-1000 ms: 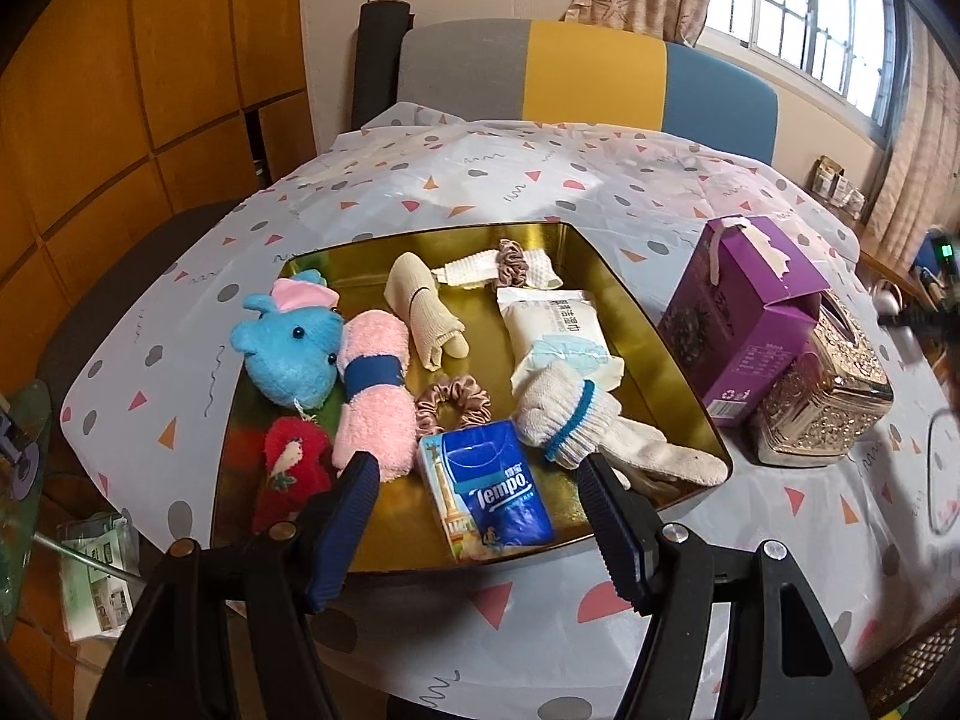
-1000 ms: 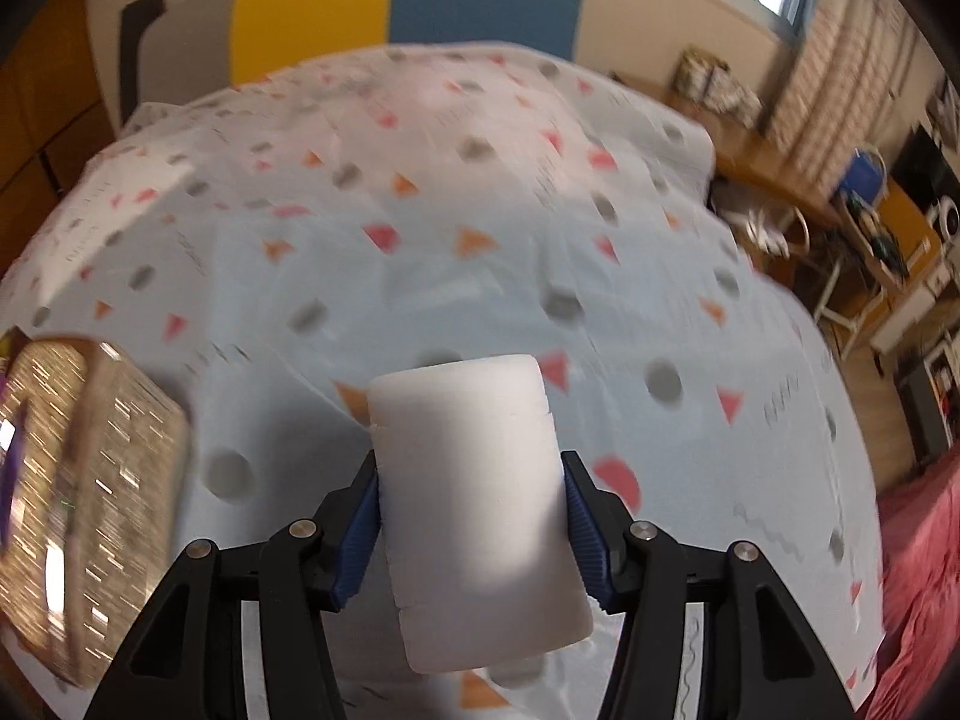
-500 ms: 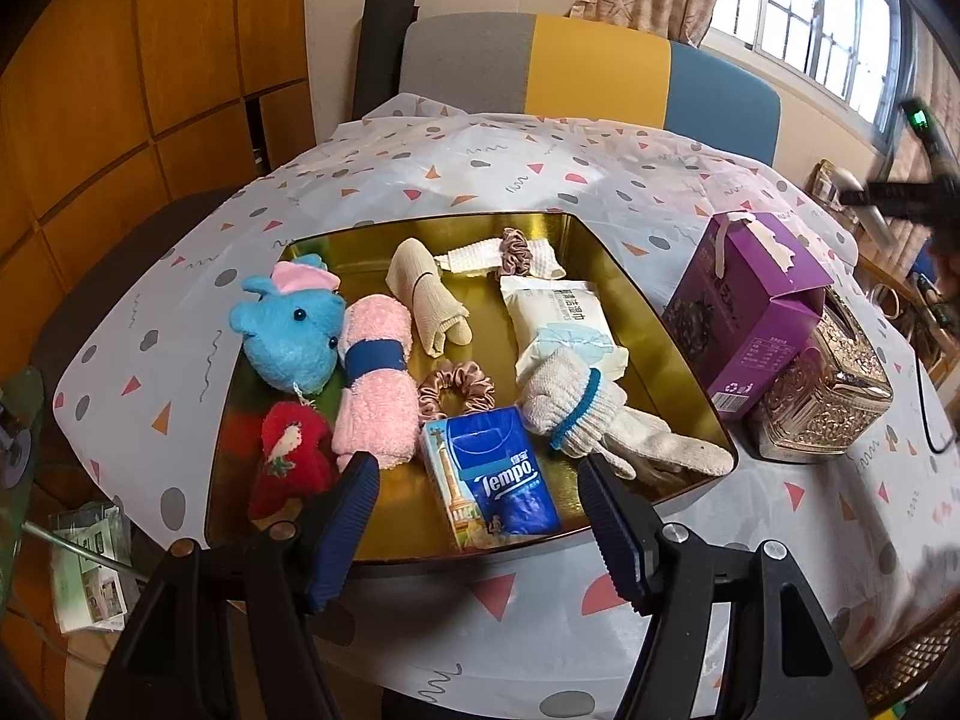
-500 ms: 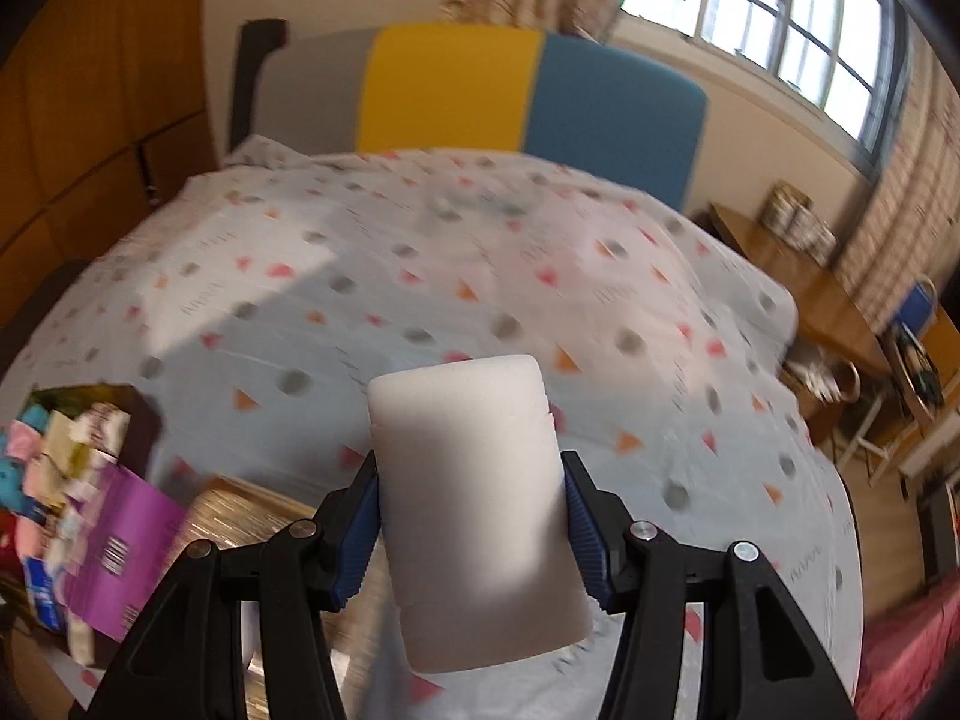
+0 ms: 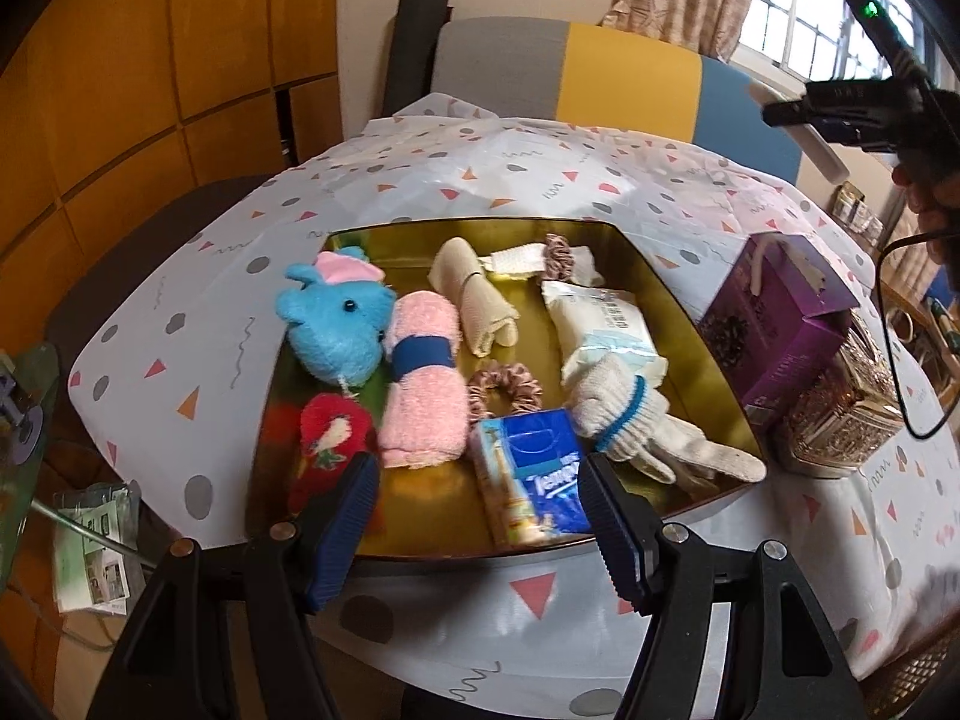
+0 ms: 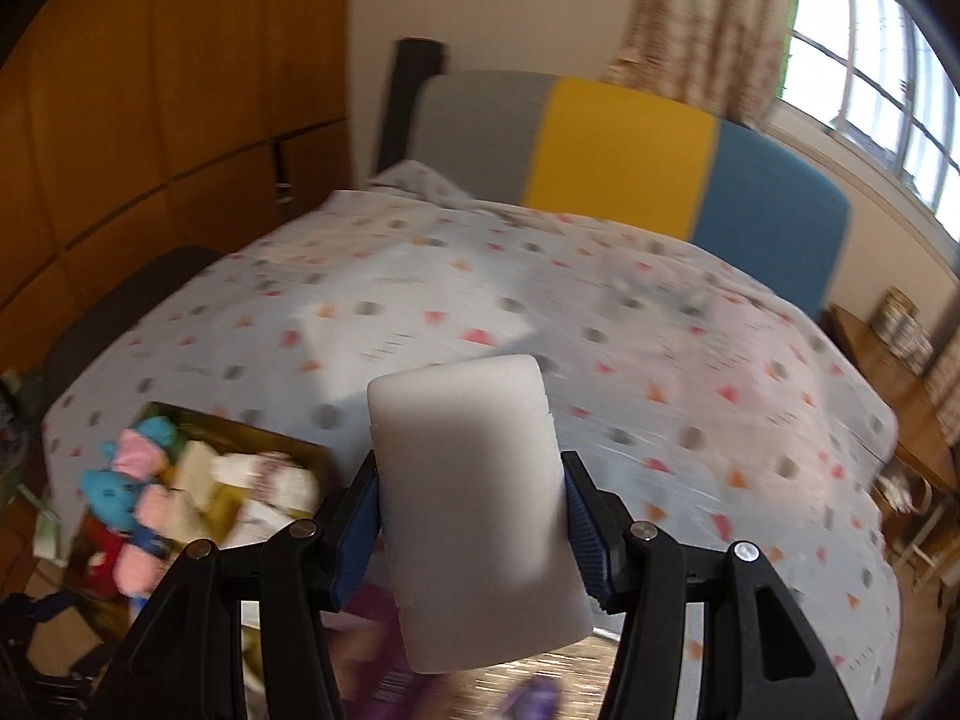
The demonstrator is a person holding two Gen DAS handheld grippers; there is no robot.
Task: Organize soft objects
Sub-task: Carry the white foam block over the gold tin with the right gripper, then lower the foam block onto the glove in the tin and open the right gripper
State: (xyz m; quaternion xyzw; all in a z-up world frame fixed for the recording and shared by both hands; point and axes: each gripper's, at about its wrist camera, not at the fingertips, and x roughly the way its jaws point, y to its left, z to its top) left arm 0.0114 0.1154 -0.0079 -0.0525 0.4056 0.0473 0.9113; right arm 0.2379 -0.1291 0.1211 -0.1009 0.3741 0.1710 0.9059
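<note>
We found the gold tray crowded, with bare floor only along its six o'clock edge, between the red plush and the tissue pack. At three o'clock the purple box and a glittery box blocked that side; toward twelve the tablecloth lay open.

Motion blur smears the gold tray and its soft toys in the right wrist view. A white sponge hides the table behind it, while the purple box below dissolves into streaks, cut by the frame's edge.
</note>
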